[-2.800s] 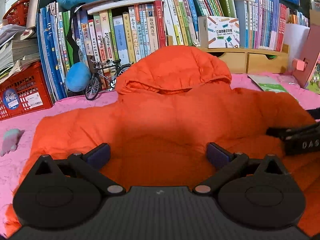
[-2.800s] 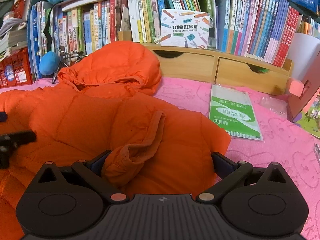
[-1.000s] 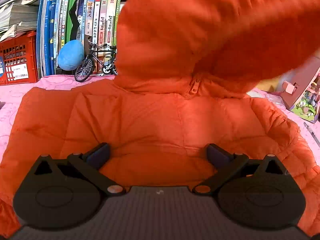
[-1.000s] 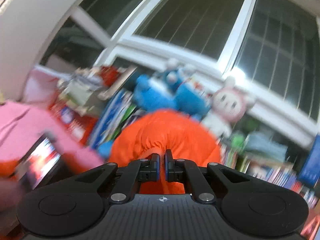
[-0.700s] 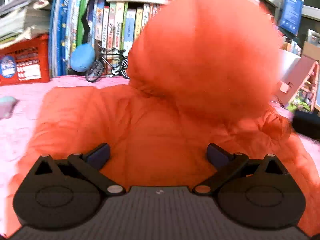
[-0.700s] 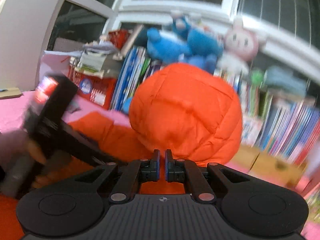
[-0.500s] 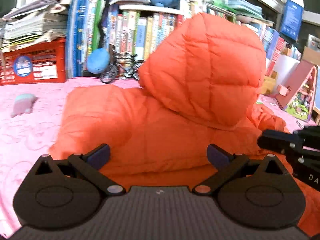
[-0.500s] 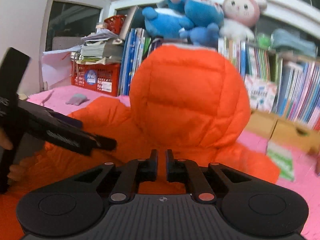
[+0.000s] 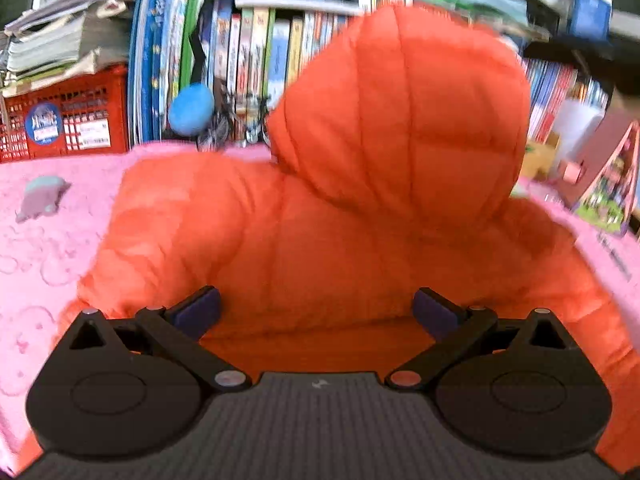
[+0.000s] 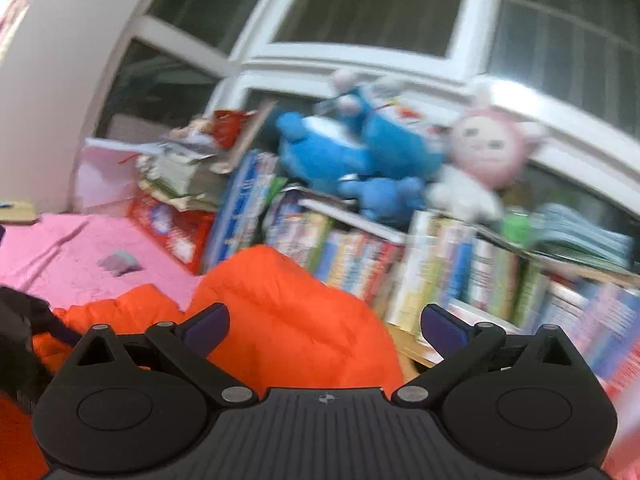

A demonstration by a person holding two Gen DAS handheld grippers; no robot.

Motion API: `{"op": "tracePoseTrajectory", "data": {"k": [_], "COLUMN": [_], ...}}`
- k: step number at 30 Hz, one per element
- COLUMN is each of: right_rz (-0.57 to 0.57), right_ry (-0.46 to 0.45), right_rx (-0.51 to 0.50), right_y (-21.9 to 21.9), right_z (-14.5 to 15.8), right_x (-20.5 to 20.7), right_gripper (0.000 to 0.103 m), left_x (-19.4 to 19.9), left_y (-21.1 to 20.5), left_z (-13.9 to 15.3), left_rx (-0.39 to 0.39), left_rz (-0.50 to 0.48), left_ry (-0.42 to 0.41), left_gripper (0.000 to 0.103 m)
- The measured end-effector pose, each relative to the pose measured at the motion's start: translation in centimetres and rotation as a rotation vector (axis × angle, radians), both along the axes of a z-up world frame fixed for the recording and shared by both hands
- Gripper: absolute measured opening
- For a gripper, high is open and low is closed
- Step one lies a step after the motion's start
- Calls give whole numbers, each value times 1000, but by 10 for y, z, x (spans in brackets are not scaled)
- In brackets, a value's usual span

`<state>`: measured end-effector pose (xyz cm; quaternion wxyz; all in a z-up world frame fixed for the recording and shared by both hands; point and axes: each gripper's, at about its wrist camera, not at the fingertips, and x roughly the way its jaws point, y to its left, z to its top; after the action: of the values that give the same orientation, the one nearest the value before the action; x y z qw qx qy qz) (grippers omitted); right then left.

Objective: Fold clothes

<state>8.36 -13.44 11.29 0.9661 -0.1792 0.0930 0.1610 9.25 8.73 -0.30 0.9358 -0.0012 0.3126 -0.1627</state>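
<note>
An orange puffy jacket (image 9: pixel 320 248) lies on the pink cloth (image 9: pixel 48 248) with its sleeves folded in. Its hood (image 9: pixel 400 120) stands puffed up and leans forward over the back. My left gripper (image 9: pixel 316 312) hovers open over the jacket's near part, and its pads touch nothing. In the right wrist view my right gripper (image 10: pixel 324 326) is tilted up toward the shelf. Its jaws are opening wide and grip nothing; the orange hood (image 10: pixel 288 320) shows just beyond and below the gap. The left gripper's dark body (image 10: pixel 16 344) shows at the left edge.
A packed bookshelf (image 9: pixel 256 52) runs along the back, with blue plush toys (image 10: pixel 352 148) and a pink plush (image 10: pixel 488 148) on top. A red crate (image 9: pixel 60 120), a blue ball (image 9: pixel 190 108), a small grey toy (image 9: pixel 42 196) and a pink toy house (image 9: pixel 604 168) ring the jacket.
My right gripper was shut on the hood and carried it forward; it has let go, opened wide and swung upward. The hood now rests over the jacket. The left gripper shifted sideways.
</note>
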Motion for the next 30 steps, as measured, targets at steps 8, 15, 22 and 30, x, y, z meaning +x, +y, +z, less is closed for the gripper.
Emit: {"op": "tracePoseTrajectory", "data": {"k": [8, 15, 22, 30], "right_rz": [-136, -189, -103, -85], "right_ry": [305, -35, -14, -3], "right_rx": [82, 46, -56, -60], "right_y": [8, 17, 24, 31], "right_z": [-14, -9, -52, -72], "right_x": [84, 31, -11, -28], "right_gripper": [45, 18, 18, 18], "left_x": [3, -5, 12, 70], "left_y": [2, 32, 79, 48], "left_z": [-10, 2, 51, 73], "left_rx": [-11, -184, -572, -789], "left_rz": [-12, 27, -62, -113], "left_ry": [13, 34, 82, 277], "left_gripper": [103, 103, 103, 103]}}
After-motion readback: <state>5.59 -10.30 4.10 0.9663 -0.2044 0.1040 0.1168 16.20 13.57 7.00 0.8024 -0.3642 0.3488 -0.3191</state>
